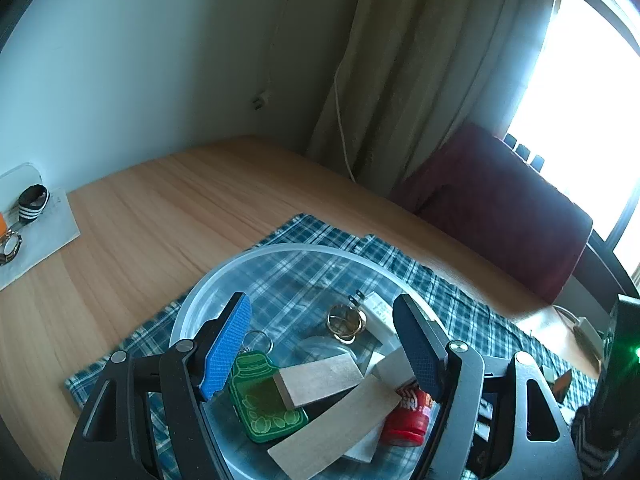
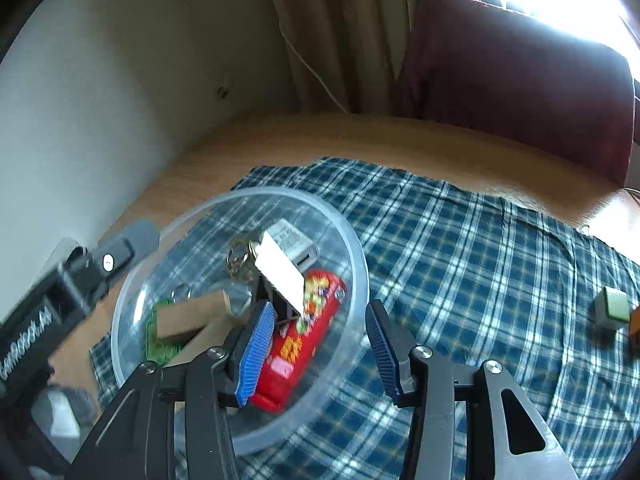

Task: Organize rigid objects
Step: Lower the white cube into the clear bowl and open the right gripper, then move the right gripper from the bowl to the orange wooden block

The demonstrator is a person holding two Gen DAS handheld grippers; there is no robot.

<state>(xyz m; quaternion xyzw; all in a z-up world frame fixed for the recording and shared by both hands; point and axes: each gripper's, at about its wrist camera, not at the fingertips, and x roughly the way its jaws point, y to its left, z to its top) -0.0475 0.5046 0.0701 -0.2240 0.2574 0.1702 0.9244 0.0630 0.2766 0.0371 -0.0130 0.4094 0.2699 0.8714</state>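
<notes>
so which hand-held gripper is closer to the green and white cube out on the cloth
Right. The right hand-held gripper is open over the bowl's near rim, with the cube off to its right on the cloth. The left hand-held gripper hangs open over the bowl's contents, farther away.

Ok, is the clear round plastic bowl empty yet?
No. The clear round plastic bowl holds wooden blocks, a red can and a green tag.

Clear glossy plastic bowl sits on woven plaid cloth over a smooth matt wood-grain desk; wooden blocks look unfinished
</notes>
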